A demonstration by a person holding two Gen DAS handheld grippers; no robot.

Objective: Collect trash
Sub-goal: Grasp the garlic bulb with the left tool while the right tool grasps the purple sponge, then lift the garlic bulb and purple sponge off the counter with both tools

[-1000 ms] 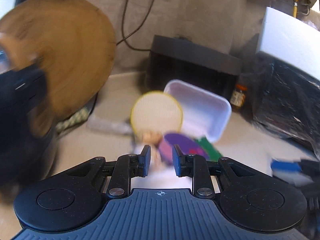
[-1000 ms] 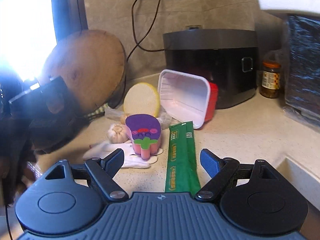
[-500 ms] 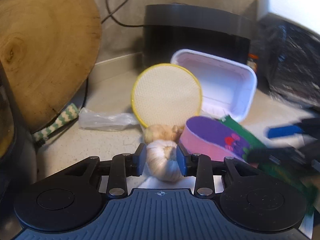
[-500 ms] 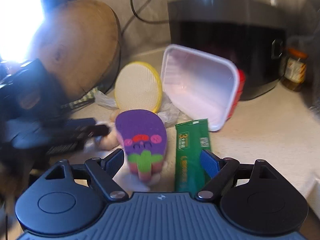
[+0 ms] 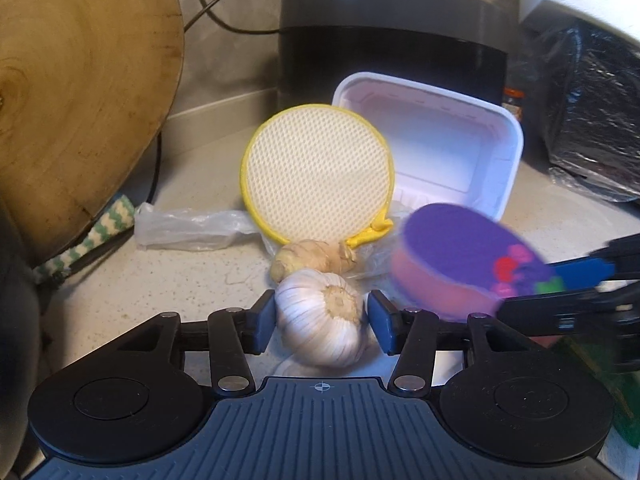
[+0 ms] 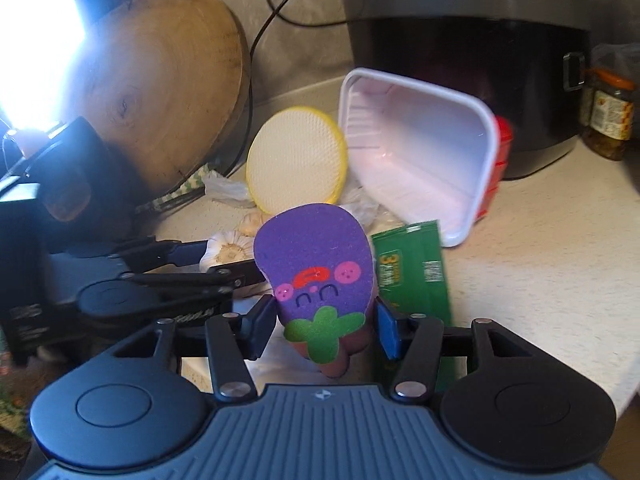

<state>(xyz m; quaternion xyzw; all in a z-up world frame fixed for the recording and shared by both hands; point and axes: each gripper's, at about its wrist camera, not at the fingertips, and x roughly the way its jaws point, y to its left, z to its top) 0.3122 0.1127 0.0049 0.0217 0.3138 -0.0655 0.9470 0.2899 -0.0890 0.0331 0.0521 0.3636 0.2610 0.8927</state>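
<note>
While both tools work the clutter on the bench [image 5: 168,280], items stand as follows.

Left gripper [image 5: 322,320]: fingers [image 5: 265,322] spreading wide, garlic bulb [image 5: 322,322] between them; pads near its sides, no firm press evident.

Right gripper [image 6: 325,326]: fingers [image 6: 262,326] closing around the purple sponge [image 6: 316,276], which stands between them; whether the pads have met its sides is too close to call.

Green wrapper [image 6: 416,268]: flat, just outside the right-hand finger of the right gripper.

Plastic film [image 5: 188,226]: beyond the left fingers, to their left.

White tray [image 5: 436,148], round yellow scrubber [image 5: 316,176], ginger [image 5: 312,258]: ahead of the fingertips.

Handling note, as judgement: centre the sponge between the pads and squeeze lightly, since foam deforms; keep the right-hand finger off the wrapper. Of the lot, wrapper and film look most like trash.
</note>
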